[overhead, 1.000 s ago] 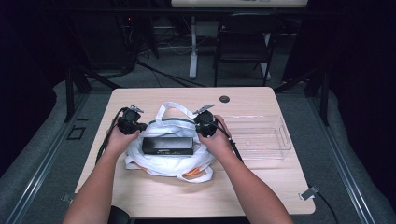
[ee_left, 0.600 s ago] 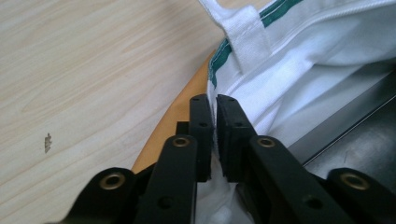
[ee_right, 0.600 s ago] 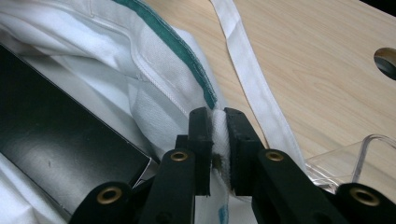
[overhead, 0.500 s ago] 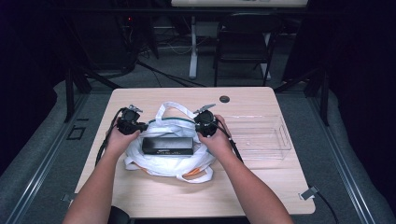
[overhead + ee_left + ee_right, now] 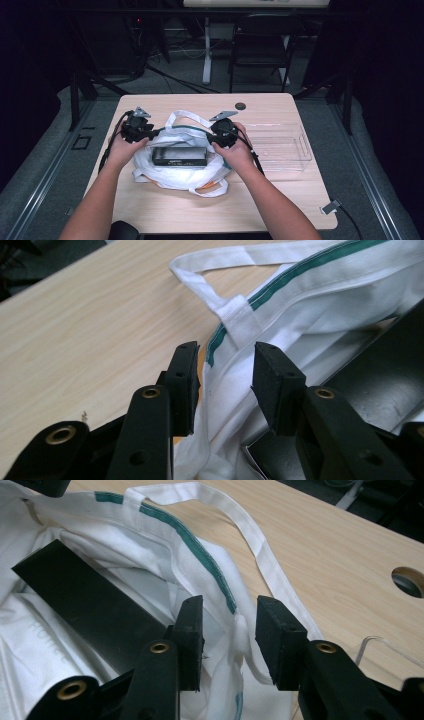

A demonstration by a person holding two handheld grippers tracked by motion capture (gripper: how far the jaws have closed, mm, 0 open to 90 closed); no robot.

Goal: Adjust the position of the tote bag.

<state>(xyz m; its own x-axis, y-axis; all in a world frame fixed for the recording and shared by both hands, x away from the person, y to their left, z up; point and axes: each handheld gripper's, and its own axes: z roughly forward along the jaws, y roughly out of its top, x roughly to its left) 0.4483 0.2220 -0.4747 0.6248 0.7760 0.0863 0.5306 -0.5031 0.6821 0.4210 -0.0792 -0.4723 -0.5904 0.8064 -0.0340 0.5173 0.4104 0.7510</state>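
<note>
A white cloth bag [image 5: 175,172] with green trim lies open mid-table, a flat black box [image 5: 179,156] inside it. My left gripper [image 5: 151,133] is at the bag's left rim and my right gripper [image 5: 214,136] at its right rim. In the left gripper view the gripper [image 5: 225,375] has just been opening; the trimmed bag rim [image 5: 227,347] hangs loose between the pads beside the box [image 5: 385,370]. The right gripper [image 5: 230,625] has likewise just been opening, and the bag hem [image 5: 240,630] sits between its jaws untouched, next to the box [image 5: 85,600].
A clear plastic tray [image 5: 280,147] stands on the wooden table [image 5: 280,200] right of the bag. A round cable hole [image 5: 240,106] is near the far edge. Something orange [image 5: 212,185] peeks from under the bag's front. A chair [image 5: 260,45] stands beyond the table.
Both grippers have lifted slightly at the bag's two sides. The bag and the black box lie as before.
</note>
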